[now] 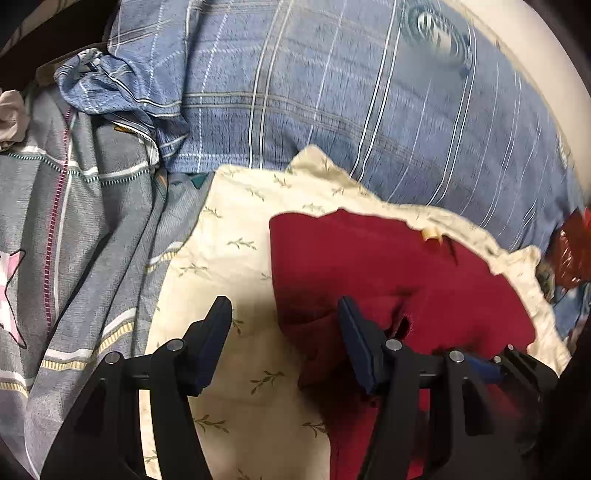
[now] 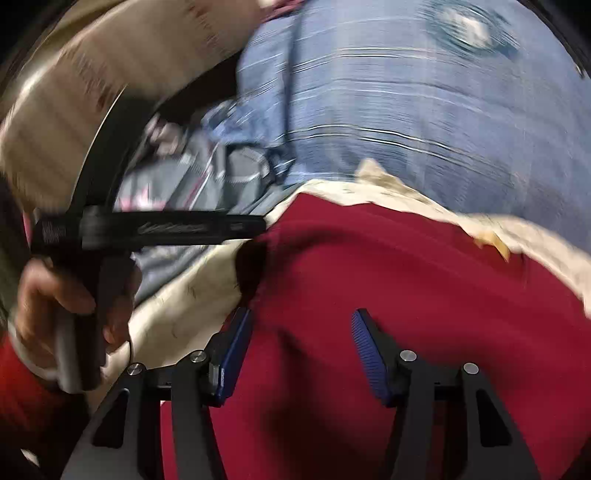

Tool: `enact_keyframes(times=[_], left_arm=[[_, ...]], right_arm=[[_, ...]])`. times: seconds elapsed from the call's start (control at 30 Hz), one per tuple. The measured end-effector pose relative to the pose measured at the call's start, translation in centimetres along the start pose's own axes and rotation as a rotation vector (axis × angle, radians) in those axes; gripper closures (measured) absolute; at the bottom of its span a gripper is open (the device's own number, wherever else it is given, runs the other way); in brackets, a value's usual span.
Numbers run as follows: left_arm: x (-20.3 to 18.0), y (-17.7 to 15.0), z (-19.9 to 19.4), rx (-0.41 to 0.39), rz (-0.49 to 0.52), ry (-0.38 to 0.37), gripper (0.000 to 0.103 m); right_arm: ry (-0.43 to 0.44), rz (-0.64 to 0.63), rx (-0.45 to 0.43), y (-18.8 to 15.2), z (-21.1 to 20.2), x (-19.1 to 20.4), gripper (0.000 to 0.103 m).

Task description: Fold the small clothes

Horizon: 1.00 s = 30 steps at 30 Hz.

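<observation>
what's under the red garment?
The red garment lies on a cream leaf-print cloth, which shows around its left and far edges and itself rests on blue plaid bedding. What lies beneath the garment's middle is covered.

1. Right wrist view smeared throughout; blue checked sheet (image 2: 406,122) reduced to streaks.
2. Red garment (image 1: 369,266) cut off at bottom edge.
3. Round patch (image 1: 437,27) on sheet too blurred to identify.
</observation>
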State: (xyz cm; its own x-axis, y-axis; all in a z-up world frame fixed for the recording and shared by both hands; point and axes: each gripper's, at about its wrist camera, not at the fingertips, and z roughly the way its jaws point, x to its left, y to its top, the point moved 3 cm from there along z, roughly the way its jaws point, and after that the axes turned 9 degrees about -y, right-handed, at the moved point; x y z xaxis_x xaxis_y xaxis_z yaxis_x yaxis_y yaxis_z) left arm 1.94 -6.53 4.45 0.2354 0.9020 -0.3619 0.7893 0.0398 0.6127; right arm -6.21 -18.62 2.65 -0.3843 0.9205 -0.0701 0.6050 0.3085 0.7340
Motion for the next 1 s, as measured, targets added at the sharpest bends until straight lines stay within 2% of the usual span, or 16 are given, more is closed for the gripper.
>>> enact_keyframes(times=[0.07,0.13,0.2,0.23,0.37,0.47,0.53,0.63,0.73,0.8,0.83,0.9,0.93,1.0], left_arm=[[0.0,0.0,0.2,0.008,-0.004,-0.002,0.045],[0.1,0.2,0.1,0.006,-0.011,-0.007,0.045],[0.2,0.3,-0.1,-0.002,-0.018,-0.006,0.045],[0.4,0.4,-0.2,-0.006,-0.024,-0.006,0.045],[0.7,0.5,-0.6,-0.017,-0.045,-0.011,0.045],[0.4,0.5,-0.6,-0.020,-0.037,-0.016,0.045],[-0.2,0.3,-0.2,0.000,-0.012,-0.033,0.045],[-1.9,-0.6,0.8,0.079,0.080,-0.044,0.045],[-2.3,-1.7,1.8,0.148,0.143,0.024,0.045],[-1.8,-1.9,1.8,0.164,0.117,0.010,0.045],[-1.5,-1.8,1.4,0.161,0.101,-0.004,0.045],[-0.9,-1.4,0.4,0.130,0.084,-0.004,0.045],[-0.6,-1.2,0.0,0.113,0.077,0.005,0.045],[-0.1,-0.9,-0.6,0.082,0.048,0.005,0.045]], right_arm=[[-0.043,-0.027,0.060,-0.4,2.5,0.3,0.049],[-0.030,0.013,0.083,-0.5,3.3,-0.3,0.057],[0.008,0.067,0.063,0.2,2.6,-1.4,0.085],[0.021,0.101,0.056,0.4,2.1,-2.1,0.092],[0.081,0.232,0.000,1.3,-0.4,-4.5,0.093],[0.135,0.348,-0.088,2.6,-3.5,-6.9,0.093],[0.129,0.368,-0.125,3.5,-4.8,-7.6,0.093],[0.112,0.363,-0.149,4.7,-5.3,-8.1,0.093],[0.129,0.356,-0.104,4.7,-3.7,-7.3,0.093],[0.116,0.338,-0.054,3.8,-1.6,-6.2,0.092],[0.114,0.321,-0.008,3.2,0.2,-5.2,0.087],[0.134,0.311,0.099,1.9,2.8,-4.1,0.082],[0.137,0.315,0.121,1.5,3.1,-4.1,0.076],[0.139,0.323,0.087,0.8,1.6,-4.5,0.066]])
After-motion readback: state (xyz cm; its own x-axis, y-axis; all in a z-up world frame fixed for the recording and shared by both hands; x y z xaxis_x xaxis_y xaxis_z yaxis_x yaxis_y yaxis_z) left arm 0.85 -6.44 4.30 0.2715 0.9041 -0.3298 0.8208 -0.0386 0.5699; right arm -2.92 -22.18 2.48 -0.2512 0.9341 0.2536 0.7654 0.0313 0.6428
